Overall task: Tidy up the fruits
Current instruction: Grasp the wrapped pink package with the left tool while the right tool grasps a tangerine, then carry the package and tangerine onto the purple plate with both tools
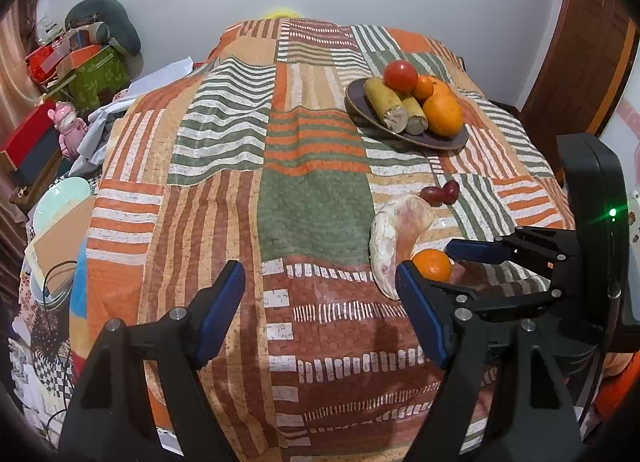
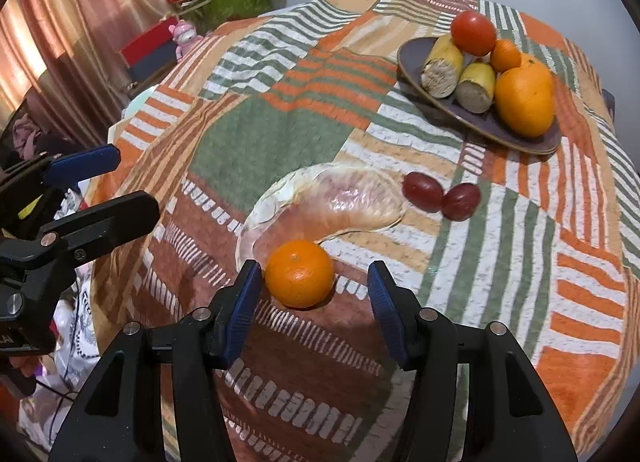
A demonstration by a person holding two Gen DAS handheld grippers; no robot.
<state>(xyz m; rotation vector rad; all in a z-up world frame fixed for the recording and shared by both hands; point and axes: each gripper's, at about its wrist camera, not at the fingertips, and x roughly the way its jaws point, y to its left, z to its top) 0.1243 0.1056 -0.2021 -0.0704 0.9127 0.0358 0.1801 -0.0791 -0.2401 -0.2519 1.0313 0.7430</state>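
Note:
A small orange lies on the striped patchwork cloth, between the open fingertips of my right gripper, nearer the left finger. It also shows in the left wrist view. Behind it lies a pale pomelo segment, then two dark red grapes. A dark plate at the far right holds a tomato, two cut bananas, a small orange and a large orange. My left gripper is open and empty over the cloth, left of the fruit.
Boxes, a grey cushion and a pink toy crowd the far left by a curtain. A pale plate and papers sit at the cloth's left edge. A wooden door stands at the right.

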